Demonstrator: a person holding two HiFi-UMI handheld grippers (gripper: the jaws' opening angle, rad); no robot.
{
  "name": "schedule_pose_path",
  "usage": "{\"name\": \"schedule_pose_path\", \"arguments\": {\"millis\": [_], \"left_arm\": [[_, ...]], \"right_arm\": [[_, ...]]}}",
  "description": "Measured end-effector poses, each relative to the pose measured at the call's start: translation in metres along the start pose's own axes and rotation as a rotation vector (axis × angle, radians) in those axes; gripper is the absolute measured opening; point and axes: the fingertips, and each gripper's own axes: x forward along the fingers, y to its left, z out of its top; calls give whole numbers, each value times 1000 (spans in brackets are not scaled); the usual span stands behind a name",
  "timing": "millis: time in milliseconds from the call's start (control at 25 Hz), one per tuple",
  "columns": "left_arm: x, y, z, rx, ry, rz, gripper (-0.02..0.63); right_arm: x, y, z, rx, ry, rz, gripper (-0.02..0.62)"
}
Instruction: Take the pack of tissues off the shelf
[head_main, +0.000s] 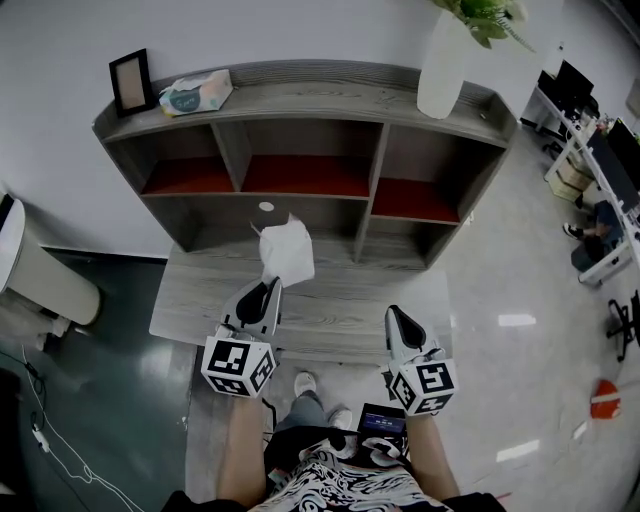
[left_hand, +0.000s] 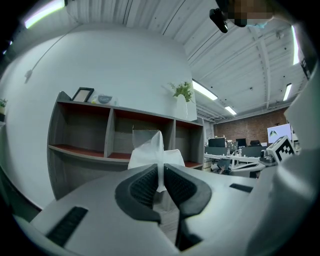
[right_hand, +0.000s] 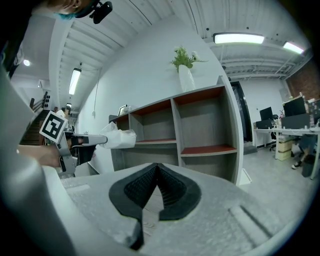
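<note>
Pack of tissues (head_main: 196, 93) up on top; left tool (head_main: 268, 289) holding one loose sheet

The pack lies on the shelf (head_main: 330, 97) top, just beside the picture frame (head_main: 131, 82); the left tool pinches a limp tissue (head_main: 287, 251); the right tool (head_main: 395, 318) is pressed together, empty; the pack looks light, soft and squashy, likely slick-wrapped; best gripped across its body, not by a sheet.

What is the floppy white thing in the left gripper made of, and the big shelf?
The white sheet looks like thin tissue paper: matte, soft, creased where the left gripper pinches it. The shelf seems grey wood or wood-look board, matte, with grain lines showing; which one, I cannot tell.
</note>
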Motion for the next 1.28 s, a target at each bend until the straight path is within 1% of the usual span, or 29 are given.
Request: {"name": "schedule_pose_path", "arguments": {"millis": [360,760,920,1040,1280], "left_arm": [[9,0,-34,-24,59,-16,32],[21,-2,-76,-42,129,-33,32],[20,-3,-92,-50,158,-38,32],[27,-5,-103,-41,166,-53,32],[29,-10,-133,-45,222,-83,32]], "right_arm": [[1,-11,-25,15,56,-24,5],[1,-33,-58,39,117,-68,5],[4,-34,-70,47,147,-67,5],[12,-37,-77,43,154,-62,5],[18,-34,-100,45,206,-57,5]]}}
